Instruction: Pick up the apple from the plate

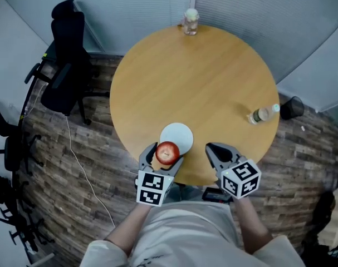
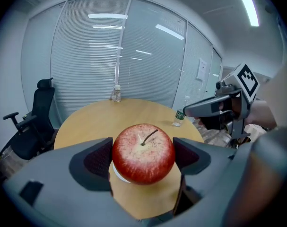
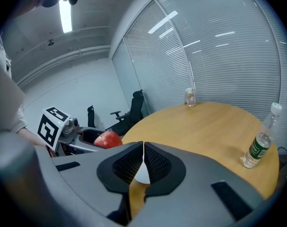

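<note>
A red apple [image 1: 167,152] with a dark stem sits between the jaws of my left gripper [image 1: 163,155], which is shut on it. In the left gripper view the apple [image 2: 143,153] fills the gap between both pads and hangs above the white plate [image 2: 119,174]. The plate [image 1: 177,136] lies on the round wooden table [image 1: 202,88] near its front edge, just beyond the apple. My right gripper [image 1: 213,151] hovers to the right of the plate, over the table's edge, shut with nothing held. From the right gripper view, the apple [image 3: 107,139] and a sliver of plate [image 3: 142,174] show.
A clear plastic bottle [image 1: 261,114] lies or stands at the table's right side. A glass jar [image 1: 190,21] stands at the far edge. A black office chair [image 1: 65,74] is on the left, on the wood-pattern floor. Window blinds close the far side.
</note>
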Tool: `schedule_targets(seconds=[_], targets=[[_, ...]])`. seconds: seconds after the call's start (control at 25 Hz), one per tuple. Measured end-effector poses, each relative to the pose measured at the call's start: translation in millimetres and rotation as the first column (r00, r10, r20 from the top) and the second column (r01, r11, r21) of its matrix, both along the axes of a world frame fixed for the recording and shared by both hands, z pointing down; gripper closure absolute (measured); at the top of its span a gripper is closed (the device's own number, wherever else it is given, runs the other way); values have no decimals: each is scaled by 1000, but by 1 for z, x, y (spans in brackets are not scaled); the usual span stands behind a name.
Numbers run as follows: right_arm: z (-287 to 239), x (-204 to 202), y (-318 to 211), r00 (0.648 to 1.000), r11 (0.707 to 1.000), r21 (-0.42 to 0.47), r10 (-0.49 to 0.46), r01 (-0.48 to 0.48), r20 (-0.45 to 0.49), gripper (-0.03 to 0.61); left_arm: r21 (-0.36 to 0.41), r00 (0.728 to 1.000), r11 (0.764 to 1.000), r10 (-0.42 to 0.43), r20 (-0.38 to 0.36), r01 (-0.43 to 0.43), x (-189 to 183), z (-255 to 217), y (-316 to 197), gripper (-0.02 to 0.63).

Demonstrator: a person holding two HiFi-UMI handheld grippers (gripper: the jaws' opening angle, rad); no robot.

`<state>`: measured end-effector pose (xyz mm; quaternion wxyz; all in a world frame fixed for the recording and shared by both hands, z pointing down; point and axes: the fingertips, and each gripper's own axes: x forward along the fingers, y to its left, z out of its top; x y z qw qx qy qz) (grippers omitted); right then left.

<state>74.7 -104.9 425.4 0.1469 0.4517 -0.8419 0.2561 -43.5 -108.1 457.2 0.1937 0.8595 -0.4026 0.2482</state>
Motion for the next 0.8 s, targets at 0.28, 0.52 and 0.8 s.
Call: schedule_targets(seconds=[0.28,0.52,0.8], targets=[[-13,6,3,1000,999,24,21,-21,9,548,30,1000,1000,-8,-10,9,0,-20,5,215],[-23,4,8,999,998,49,30,-31,18,548,44,999,999,4,-35,-3,-2,-39,6,215],[-29,6,13,999,997,72,31,-31,11,548,43,999,999,25,-48,-23,-1,-46,13,215]])
